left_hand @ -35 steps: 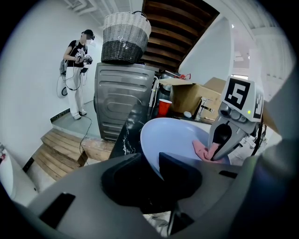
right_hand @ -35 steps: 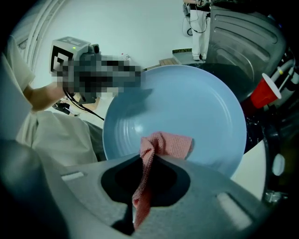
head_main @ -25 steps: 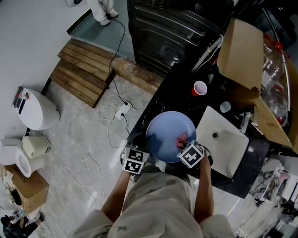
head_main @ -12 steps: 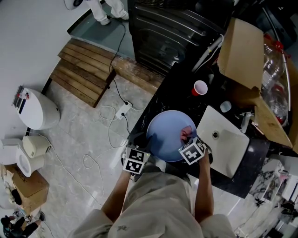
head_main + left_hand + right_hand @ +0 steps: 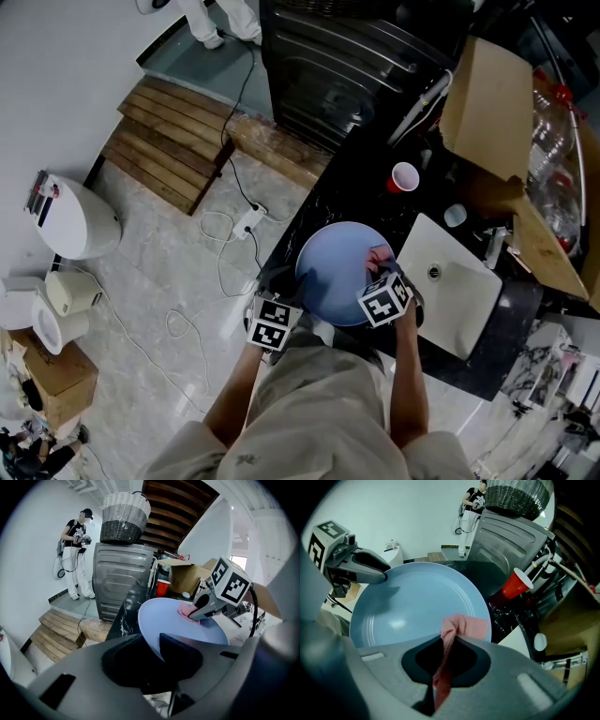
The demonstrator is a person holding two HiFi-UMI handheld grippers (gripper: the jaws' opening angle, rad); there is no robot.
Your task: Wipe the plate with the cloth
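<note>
Head view: smooth round pale-blue plate [image 5: 330, 274] over black marbled desk [image 5: 309, 217]. Left tongs [image 5: 157, 645] clenched on its near rim. Right tongs [image 5: 449, 645] clamped on ribbed pink cloth [image 5: 465, 625], bunched and pressed against plate's right side.

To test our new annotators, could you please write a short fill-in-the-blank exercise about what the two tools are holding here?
1. The left tool holds a ___ plate by its rim.
2. The right tool is shut on a pink ___, pressed against the plate.
3. Beyond the plate, a ___ cup stands on the dark counter.
Missing words: blue; cloth; red.
</note>
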